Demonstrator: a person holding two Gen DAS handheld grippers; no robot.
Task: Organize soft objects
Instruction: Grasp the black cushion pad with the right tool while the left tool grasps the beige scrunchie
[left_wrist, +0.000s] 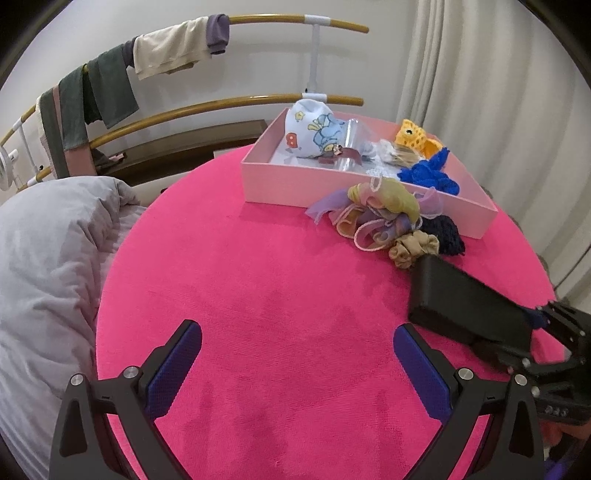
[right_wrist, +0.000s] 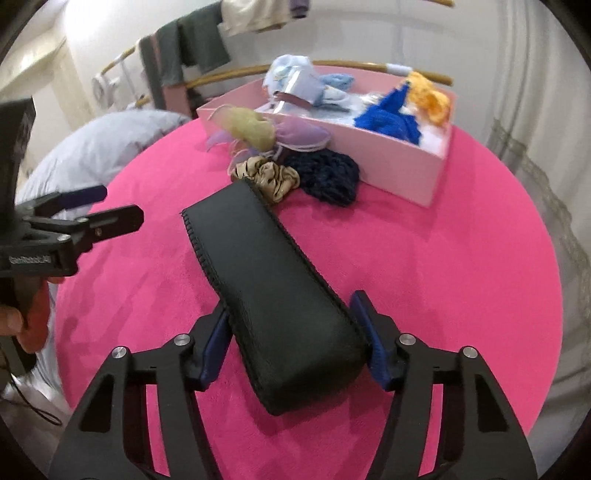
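Note:
My right gripper (right_wrist: 291, 336) is shut on a long black leather pad (right_wrist: 266, 280), held over the round pink table (right_wrist: 461, 266); the pad also shows in the left wrist view (left_wrist: 454, 299). Its far end nearly touches a beige scrunchie (right_wrist: 273, 177). A dark navy knit piece (right_wrist: 328, 177) and pastel sheer scrunchies (right_wrist: 258, 129) lie beside it, against the pink box (right_wrist: 399, 173). The box holds a blue knit item (right_wrist: 388, 118), an orange knit item (right_wrist: 428, 96) and a printed white cloth (left_wrist: 314, 129). My left gripper (left_wrist: 295, 354) is open and empty above the bare pink surface.
A grey duvet (left_wrist: 48, 258) lies left of the table. A wooden rail rack (left_wrist: 184, 110) with hanging clothes stands behind. White curtains (left_wrist: 498, 92) hang at the right. A person's hand (right_wrist: 14, 321) holds the left gripper's handle.

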